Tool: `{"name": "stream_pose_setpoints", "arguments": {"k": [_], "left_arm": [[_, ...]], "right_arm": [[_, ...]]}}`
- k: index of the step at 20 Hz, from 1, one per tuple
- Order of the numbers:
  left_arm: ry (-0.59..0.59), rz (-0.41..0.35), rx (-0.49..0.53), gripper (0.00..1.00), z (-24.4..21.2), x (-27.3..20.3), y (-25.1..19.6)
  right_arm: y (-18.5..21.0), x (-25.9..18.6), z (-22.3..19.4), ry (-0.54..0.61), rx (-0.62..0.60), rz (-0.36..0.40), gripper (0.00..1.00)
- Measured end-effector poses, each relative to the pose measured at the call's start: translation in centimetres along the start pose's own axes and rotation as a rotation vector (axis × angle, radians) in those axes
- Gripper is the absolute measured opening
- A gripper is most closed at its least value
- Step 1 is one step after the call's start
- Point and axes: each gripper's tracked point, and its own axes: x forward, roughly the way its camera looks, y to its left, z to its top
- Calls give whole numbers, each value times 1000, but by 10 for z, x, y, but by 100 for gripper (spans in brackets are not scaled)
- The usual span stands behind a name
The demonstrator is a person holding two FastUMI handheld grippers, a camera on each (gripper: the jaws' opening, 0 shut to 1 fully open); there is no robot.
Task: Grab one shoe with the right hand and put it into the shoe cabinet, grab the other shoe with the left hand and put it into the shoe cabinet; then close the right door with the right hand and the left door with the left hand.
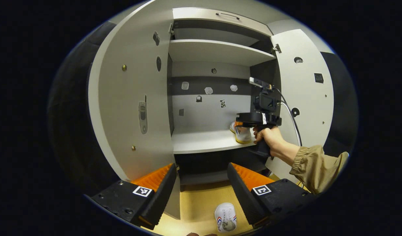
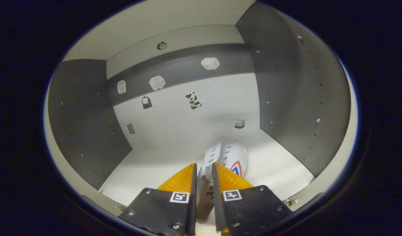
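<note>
The right tongs (image 2: pixel 203 177) are inside the cabinet (image 1: pixel 217 52), pinching the heel collar of a shoe (image 2: pixel 225 157) that sits on the shelf (image 2: pixel 148 164) low and right of centre in the right gripper view. The toe points at the back wall. From the left gripper view the same shoe (image 1: pixel 242 132) shows at the shelf's right end, near the front edge, with the hand (image 1: pixel 270 136) just behind it.

The main risk I see is in the letting go. The tongs seem to hold only a thin strip of the collar, so if they pull back before opening fully the shoe could drag toward the edge and drop. It already looks close to that front edge, and a heel hanging over could stop the right door (image 1: pixel 302 91) from shutting.

The left tongs (image 1: pixel 202 191) hang wide apart and empty, above the second shoe (image 1: pixel 225 218) on the floor (image 1: pixel 197 203) at the bottom of the frame. That shoe lies near the left door (image 1: pixel 129 108), so a careless reach could knock the door's lower edge. Both doors stand open, and the cable (image 1: pixel 294 119) trailing from the right tongs runs close to the right door.
</note>
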Motion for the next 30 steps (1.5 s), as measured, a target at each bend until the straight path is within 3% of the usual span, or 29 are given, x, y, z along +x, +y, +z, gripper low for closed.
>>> {"name": "stream_pose_setpoints", "arguments": {"k": [8,12,17,23,24,26,30], "left_arm": [[154,-79,14,96,-84,37,-23],[313,-123,-5,96,-163,52,-40],[543,-180,-92,96,-271,53,-57],[698,-191,-101,93,-349,49,-59],[721,-195,-106,97,-358,49,-61],[768,-185,-114,87,-377,47,-62],[786,-215,-212,81,-386,50,-72]], "right_arm": [[7,-126,68,-207,-42,37,23],[6,-193,95,-301,-71,41,23],[2,-260,104,-341,-90,45,23],[2,-313,117,-363,-85,70,23],[0,-319,119,-371,-86,70,23],[-3,-332,121,-382,-89,72,23],[-11,-346,126,-404,-112,48,23]]}}
